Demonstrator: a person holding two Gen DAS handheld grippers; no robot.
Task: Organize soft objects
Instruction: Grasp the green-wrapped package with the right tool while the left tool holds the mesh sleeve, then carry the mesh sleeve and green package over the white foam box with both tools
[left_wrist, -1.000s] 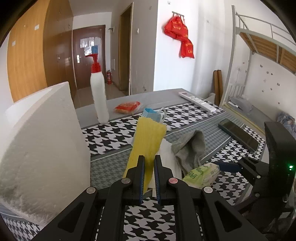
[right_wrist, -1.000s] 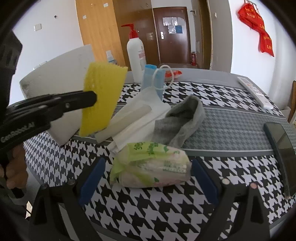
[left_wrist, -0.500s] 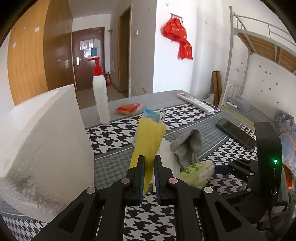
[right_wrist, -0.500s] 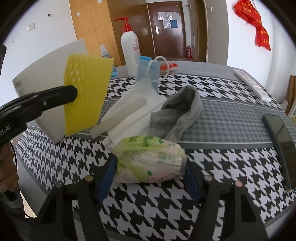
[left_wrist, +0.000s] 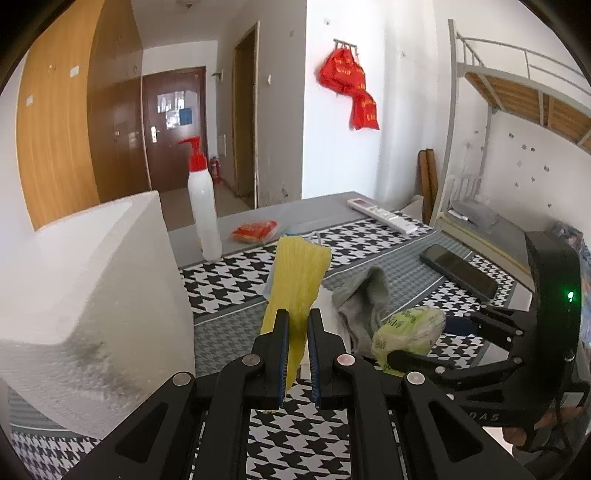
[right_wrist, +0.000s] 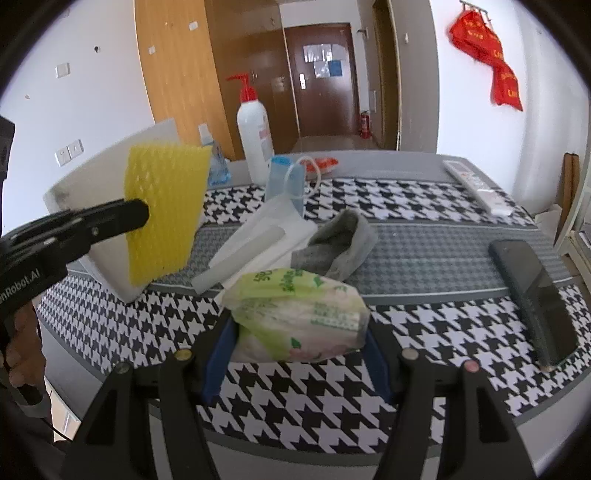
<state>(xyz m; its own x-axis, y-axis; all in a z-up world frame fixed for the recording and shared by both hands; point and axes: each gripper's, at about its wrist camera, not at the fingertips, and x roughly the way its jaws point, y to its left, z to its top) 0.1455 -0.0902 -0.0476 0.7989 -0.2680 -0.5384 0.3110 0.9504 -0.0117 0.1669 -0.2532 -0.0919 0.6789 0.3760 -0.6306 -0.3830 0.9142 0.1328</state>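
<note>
Left hand-held gripper (right_wrist: 138, 214), lettering "nRobot.AI", on yellow sponge (right_wrist: 166, 206).

My left black plastic gripper (left_wrist: 295, 325) has blue pads, silver and pink screws, and white lettering on its body. My right black plastic gripper (right_wrist: 299, 354) matches it, with a green light at three o'clock.

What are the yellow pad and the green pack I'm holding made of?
Yellow pad: looks like foam sponge or mesh cloth, matte; dimpled, ridged surface. Green pack: likely tissues in thin glossy plastic film; it crinkles and shines.
</note>
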